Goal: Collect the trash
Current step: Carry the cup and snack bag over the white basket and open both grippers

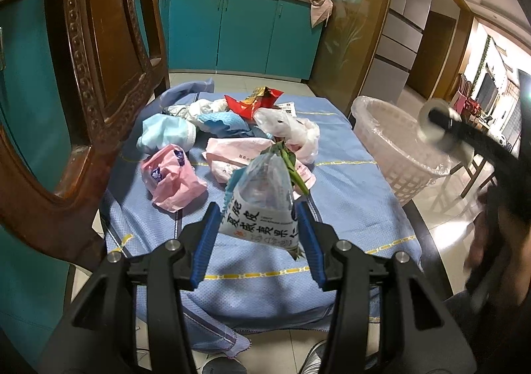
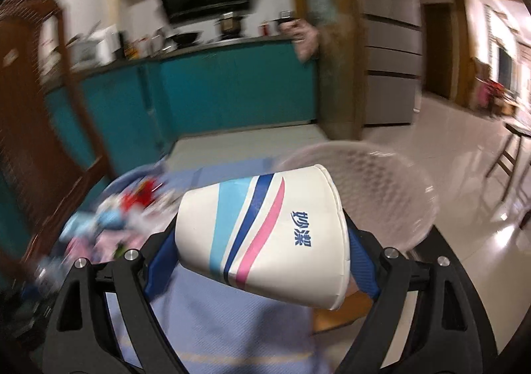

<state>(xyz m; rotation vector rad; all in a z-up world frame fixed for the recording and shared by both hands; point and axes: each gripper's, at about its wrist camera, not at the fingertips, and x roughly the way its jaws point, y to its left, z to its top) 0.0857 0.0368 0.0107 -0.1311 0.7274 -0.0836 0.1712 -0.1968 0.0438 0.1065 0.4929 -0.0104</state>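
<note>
My left gripper [image 1: 260, 218] is shut on a clear snack bag [image 1: 262, 208] with black Chinese print, held above the blue cloth [image 1: 348, 208]. Behind it lies a pile of trash: a pink bag [image 1: 171, 180], a blue mask [image 1: 166, 135], a red wrapper [image 1: 252, 102] and a white plastic bag [image 1: 292, 131]. My right gripper [image 2: 262, 231] is shut on a white paper cup [image 2: 265, 231] with blue and pink stripes, tilted on its side. The white lined basket [image 1: 395, 148] stands right of the table; in the blurred right wrist view the basket [image 2: 375, 194] is just beyond the cup.
A carved wooden chair back [image 1: 99, 75] stands close at the left. Teal kitchen cabinets [image 1: 239, 32] are behind the table. The right hand-held gripper body [image 1: 471, 138] shows blurred at the right. A fridge [image 2: 391, 52] and tiled floor [image 2: 464, 175] lie to the right.
</note>
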